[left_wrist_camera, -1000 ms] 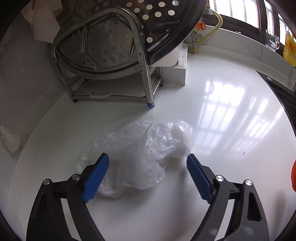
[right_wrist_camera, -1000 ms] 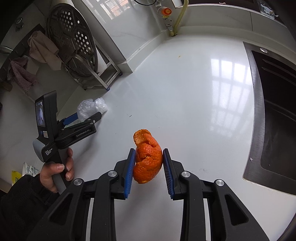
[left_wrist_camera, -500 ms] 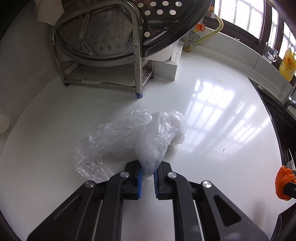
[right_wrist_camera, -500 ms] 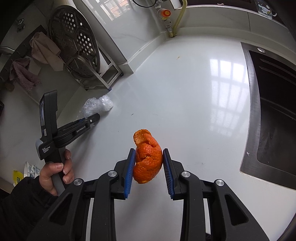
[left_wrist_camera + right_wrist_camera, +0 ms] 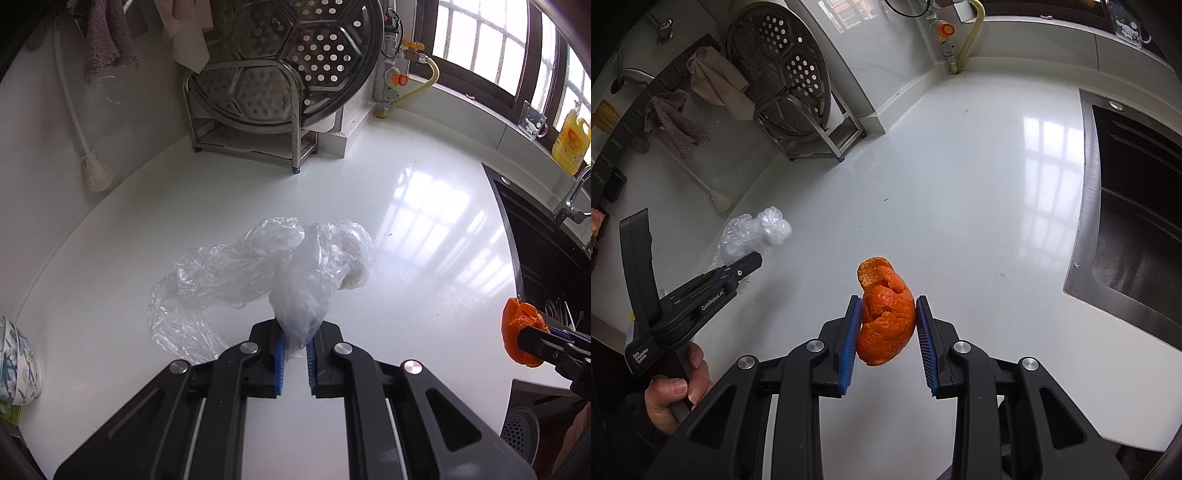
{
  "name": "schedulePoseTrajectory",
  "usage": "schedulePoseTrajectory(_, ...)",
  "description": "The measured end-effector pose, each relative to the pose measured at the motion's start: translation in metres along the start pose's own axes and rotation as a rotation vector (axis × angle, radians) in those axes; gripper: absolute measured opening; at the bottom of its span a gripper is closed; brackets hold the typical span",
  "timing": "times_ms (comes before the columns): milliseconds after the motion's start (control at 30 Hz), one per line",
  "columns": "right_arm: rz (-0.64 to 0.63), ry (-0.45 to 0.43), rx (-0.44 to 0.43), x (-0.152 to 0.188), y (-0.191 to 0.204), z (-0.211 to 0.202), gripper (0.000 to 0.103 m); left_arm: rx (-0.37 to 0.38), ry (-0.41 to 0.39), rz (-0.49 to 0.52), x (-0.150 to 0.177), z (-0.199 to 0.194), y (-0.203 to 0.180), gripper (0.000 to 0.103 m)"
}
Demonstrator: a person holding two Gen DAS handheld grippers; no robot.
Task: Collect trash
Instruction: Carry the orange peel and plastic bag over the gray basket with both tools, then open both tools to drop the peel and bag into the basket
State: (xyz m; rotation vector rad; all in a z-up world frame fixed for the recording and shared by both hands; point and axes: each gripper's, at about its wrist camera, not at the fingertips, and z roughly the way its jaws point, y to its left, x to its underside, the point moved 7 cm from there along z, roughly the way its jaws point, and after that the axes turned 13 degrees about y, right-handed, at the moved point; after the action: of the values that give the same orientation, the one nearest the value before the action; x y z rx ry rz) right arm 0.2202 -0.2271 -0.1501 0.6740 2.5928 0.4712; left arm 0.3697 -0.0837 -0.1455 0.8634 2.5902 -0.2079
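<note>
A: What is happening with the left gripper [image 5: 294, 363] right now?

B: It is pinching the crumpled plastic bag [image 5: 280, 273]. A second ago its jaws were standing wide on either side of the bag; now the blue pads are pressed together on a bunched fold of it, and the rest of the film is trailing out ahead over the white table [image 5: 424, 258].

A: Is the bag leaving the table?

B: It appears to be coming up. The view has pulled back from the dish rack [image 5: 255, 122], and the pinched fold is standing up from the pads while the loose left side seems to be dragging or hanging low. Whether all of it is clear of the surface I cannot tell.

A: And the right gripper [image 5: 886, 334]?

B: It is holding the orange peel [image 5: 884, 314] between its pads exactly as it was a second ago, raised above the table, with the dark sink [image 5: 1137, 206] off to its right.

A: So where is that leaving the job?

B: Both pieces of rubbish are now in hand, so I judge the picking-up part is finishing. No bin is showing in either view, so carrying both pieces to one is what remains, and the thin film could slip from that small pinch on the way.
</note>
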Motion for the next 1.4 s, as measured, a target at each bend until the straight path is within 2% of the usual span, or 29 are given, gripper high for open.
schedulePoseTrajectory(300,-0.065,0.016,-0.012,0.052,-0.012,-0.052,0.029,0.006,0.008,-0.081,0.068,-0.065,-0.032,0.01)
schedulePoseTrajectory(700,-0.106,0.047,-0.017,0.128,-0.064,-0.112,0.029,0.016,0.019,-0.144,0.154,-0.122,-0.125,0.01)
schedulePoseTrajectory(900,-0.14,0.095,-0.004,0.164,-0.095,-0.124,0.029,0.013,0.047,-0.169,0.194,-0.129,-0.171,0.01)
schedulePoseTrajectory(1133,-0.169,0.17,0.029,0.199,-0.123,-0.114,0.029,0.026,0.115,-0.188,0.238,-0.115,-0.214,0.01)
schedulePoseTrajectory(1400,-0.195,0.226,0.05,0.224,-0.141,-0.103,0.029,0.024,0.176,-0.195,0.259,-0.098,-0.239,0.01)
